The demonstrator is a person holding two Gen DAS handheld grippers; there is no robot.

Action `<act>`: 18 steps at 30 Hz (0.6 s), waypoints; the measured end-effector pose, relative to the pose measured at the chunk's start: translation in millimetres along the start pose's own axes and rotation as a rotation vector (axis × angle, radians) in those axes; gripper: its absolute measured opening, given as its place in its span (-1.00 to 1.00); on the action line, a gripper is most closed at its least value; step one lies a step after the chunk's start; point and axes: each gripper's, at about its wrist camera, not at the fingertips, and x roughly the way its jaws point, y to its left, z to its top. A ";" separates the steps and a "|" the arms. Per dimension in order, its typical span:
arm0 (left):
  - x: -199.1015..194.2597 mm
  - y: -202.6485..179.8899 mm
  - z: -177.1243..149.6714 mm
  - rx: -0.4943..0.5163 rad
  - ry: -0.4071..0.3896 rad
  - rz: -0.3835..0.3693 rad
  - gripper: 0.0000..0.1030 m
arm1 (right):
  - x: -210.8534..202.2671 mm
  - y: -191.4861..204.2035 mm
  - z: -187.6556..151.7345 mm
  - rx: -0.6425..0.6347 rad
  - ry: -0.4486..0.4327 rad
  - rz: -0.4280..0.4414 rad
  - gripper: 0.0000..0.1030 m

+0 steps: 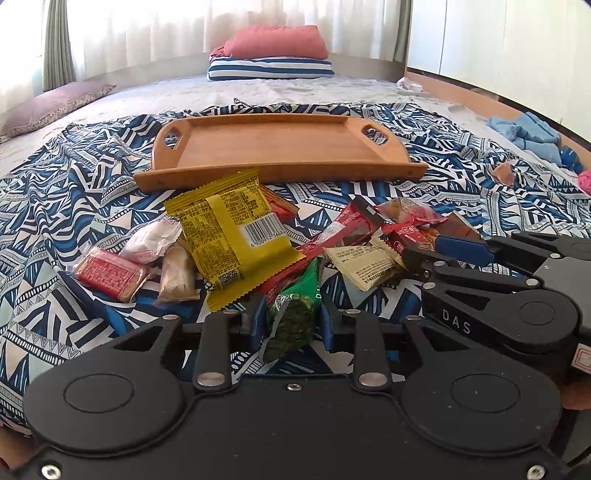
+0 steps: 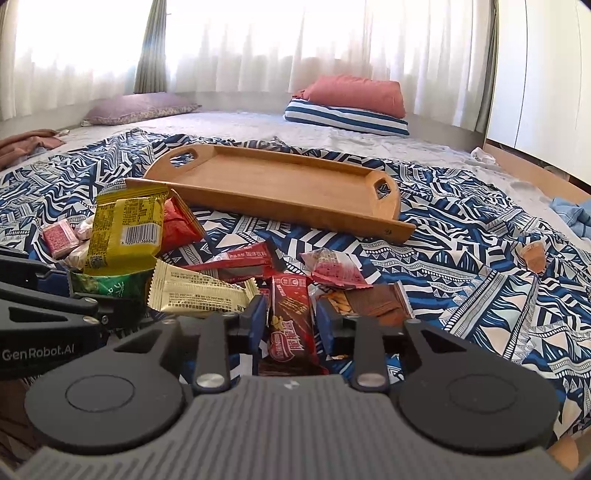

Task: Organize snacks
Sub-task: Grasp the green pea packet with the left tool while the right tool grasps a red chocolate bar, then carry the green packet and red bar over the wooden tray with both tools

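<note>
Left tongs (image 1: 291,321) are clamped on a green snack packet (image 1: 295,314). Right tongs (image 2: 290,317) hold a red wafer bar (image 2: 291,314) between their pads. Both sit in the snack pile on the bed's patterned cloth (image 2: 461,236), near the wooden tray (image 2: 280,184).

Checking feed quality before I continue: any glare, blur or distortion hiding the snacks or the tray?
Left wrist view: curtains blown out by backlight, straight edges bowed by the fisheye, yet the green packet and wooden tray read sharp. Right wrist view: same window glare, but the red wafer bar print stays legible.
</note>
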 end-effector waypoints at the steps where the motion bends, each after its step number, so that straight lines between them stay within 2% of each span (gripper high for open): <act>1: 0.1 0.8 0.1 -0.004 0.000 -0.001 -0.48 | 1.0 0.7 0.0 -0.002 0.001 0.000 -0.01; 10: -7.6 3.1 2.8 -0.015 -0.018 0.001 -0.51 | 6.1 -2.0 0.8 0.040 0.022 0.014 -0.02; 11: -8.7 3.7 3.5 -0.019 -0.021 0.002 -0.51 | 6.3 -2.2 1.1 0.043 0.024 0.016 -0.07; 12: -9.6 3.5 4.2 -0.022 -0.024 0.002 -0.51 | 6.3 -2.2 1.3 0.046 0.028 0.021 -0.36; 13: -10.9 4.0 5.2 -0.027 -0.028 0.003 -0.51 | 6.1 -2.2 1.7 0.050 0.031 0.022 -0.44; 18: -18.4 7.0 11.7 -0.036 -0.052 0.015 -0.52 | 2.6 -0.5 5.1 0.059 0.031 0.013 -0.45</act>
